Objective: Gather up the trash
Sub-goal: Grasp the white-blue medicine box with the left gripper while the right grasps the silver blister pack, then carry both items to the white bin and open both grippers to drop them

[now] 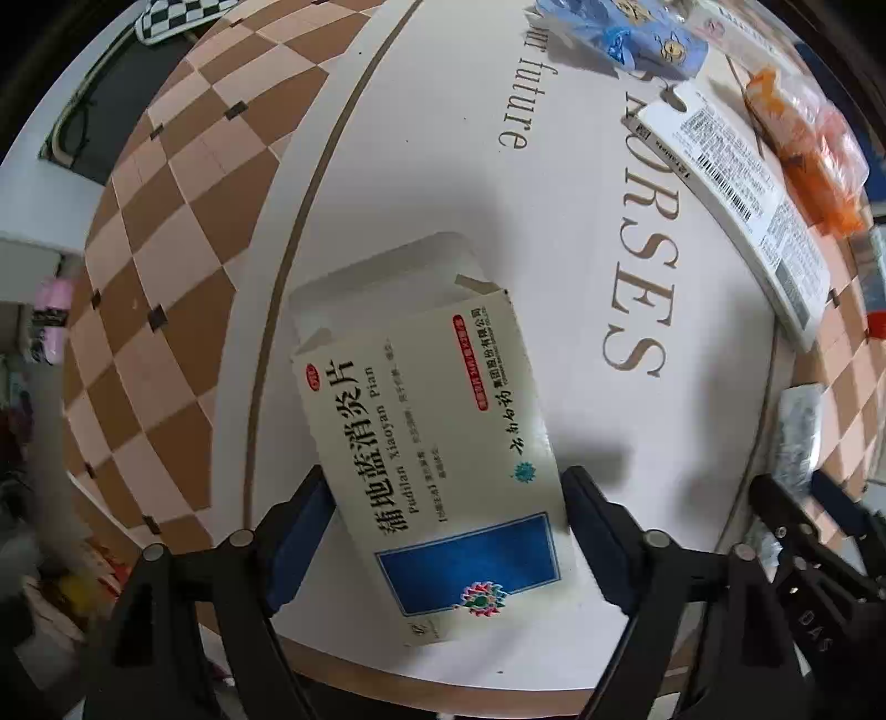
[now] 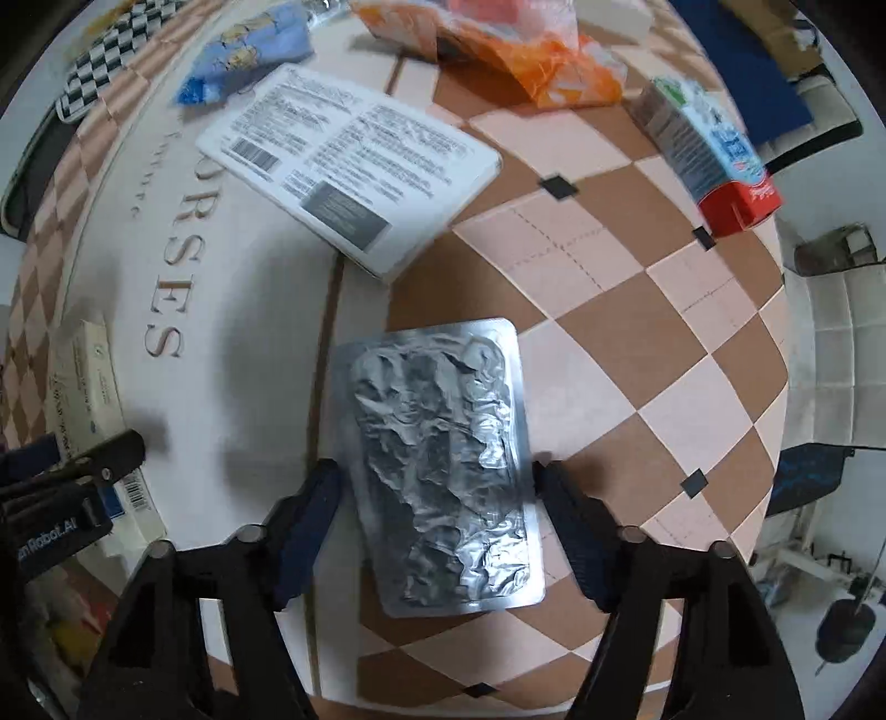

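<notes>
Left tool (image 1: pixel 448 531) low in frame, pointing down, jaws apart. Right tool (image 2: pixel 437 520) likewise, jaws parted.

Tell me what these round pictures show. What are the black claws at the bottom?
They are two grippers, each held in a person's hand, with a small camera on each looking down along its fingers. The left gripper hangs over a cream medicine box with one end open, which lies between its open fingers on a white mat. The right gripper stands around a crumpled silver pill blister sheet on the checkered table. It does not look squeezed yet. Farther back lie a white printed box, an orange wrapper, a blue wrapper and a carton.
</notes>
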A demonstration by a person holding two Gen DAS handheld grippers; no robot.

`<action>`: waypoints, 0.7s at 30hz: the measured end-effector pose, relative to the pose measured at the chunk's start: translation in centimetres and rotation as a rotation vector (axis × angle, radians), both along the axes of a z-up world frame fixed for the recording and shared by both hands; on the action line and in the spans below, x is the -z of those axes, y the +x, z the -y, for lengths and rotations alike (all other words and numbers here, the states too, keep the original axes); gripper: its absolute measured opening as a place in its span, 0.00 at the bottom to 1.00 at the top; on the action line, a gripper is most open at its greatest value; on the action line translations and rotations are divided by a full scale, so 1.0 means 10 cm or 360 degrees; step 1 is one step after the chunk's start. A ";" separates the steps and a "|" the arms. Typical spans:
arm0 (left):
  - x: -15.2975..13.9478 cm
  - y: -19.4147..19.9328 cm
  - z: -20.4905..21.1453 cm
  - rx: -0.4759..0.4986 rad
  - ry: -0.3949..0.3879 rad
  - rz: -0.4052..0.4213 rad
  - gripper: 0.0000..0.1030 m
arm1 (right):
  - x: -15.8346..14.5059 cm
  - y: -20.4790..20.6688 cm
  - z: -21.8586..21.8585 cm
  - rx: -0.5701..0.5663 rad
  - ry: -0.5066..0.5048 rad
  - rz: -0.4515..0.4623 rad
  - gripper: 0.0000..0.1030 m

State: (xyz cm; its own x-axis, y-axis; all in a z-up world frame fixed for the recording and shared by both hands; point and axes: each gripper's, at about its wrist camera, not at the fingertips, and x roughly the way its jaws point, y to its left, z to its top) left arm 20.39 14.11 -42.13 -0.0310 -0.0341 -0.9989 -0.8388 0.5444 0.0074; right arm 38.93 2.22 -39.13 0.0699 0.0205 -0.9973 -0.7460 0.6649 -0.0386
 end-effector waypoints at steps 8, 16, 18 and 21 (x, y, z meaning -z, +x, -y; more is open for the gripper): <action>-0.21 -0.24 0.29 0.0198 0.0156 -0.0027 0.74 | -0.07 -0.09 0.12 0.0074 0.0042 -0.0013 0.66; -0.89 -0.78 0.59 0.0280 0.0346 0.0151 0.74 | -0.42 -0.54 0.51 0.0192 0.0241 0.0005 0.66; -1.20 -0.66 0.59 0.0325 0.0392 0.0192 0.74 | -0.58 -0.77 0.61 0.0194 0.0300 0.0047 0.66; -1.41 -0.80 0.48 0.0380 0.0407 0.0263 0.74 | -0.81 -1.09 0.75 0.0203 0.0376 0.0091 0.66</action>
